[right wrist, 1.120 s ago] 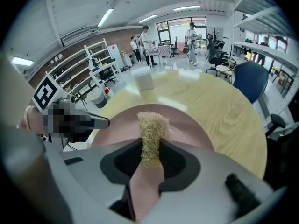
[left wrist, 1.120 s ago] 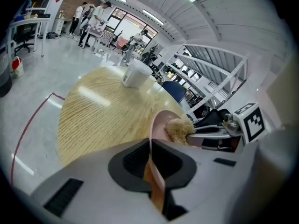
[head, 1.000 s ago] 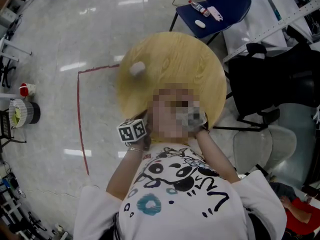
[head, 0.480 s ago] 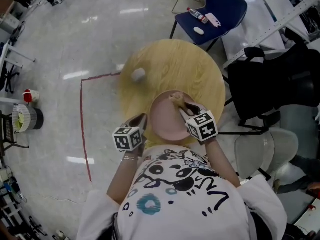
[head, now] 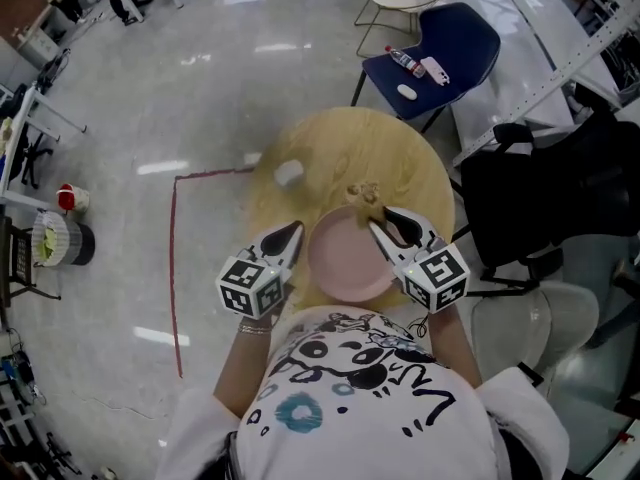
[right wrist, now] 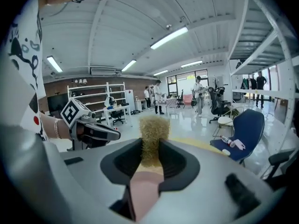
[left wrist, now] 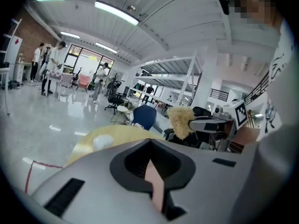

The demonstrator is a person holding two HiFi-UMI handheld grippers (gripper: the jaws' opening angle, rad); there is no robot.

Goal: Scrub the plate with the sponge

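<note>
A glossy grey floor (head: pixel 200 78) marked with a red tape line (head: pixel 172 268) runs under strip lights (left wrist: pixel 117 13) in an open workshop hall, around the round wooden desk (head: pixel 410 158) at which I stand. In front of my chest, over the desk's near side at six o'clock, is the pink plate (head: pixel 348 260), its face turned up toward my head camera. My left tongs (head: pixel 292 234) are closed on its rim at about ten o'clock; from their own camera the plate shows as a thin pink edge pinched between the two jaws. My right tongs (head: pixel 381 219) come in from about two o'clock and are clamped, jaws part-way apart, on the shaggy yellow sponge (head: pixel 363 194), whose tuft sticks out past the tips. The sponge sits at the plate's far rim, near twelve o'clock; whether it touches the plate I cannot tell. A small white lump (head: pixel 288 173) lies alone on the desk at about ten o'clock, well apart from the plate. Beyond the desk at one o'clock stands a blue chair (head: pixel 465 18) with a bottle (head: pixel 403 61) lying on its seat, and a black chair (head: pixel 540 188) stands beside the desk at three o'clock. Several people (right wrist: pixel 158 97) stand far off across the hall.
</note>
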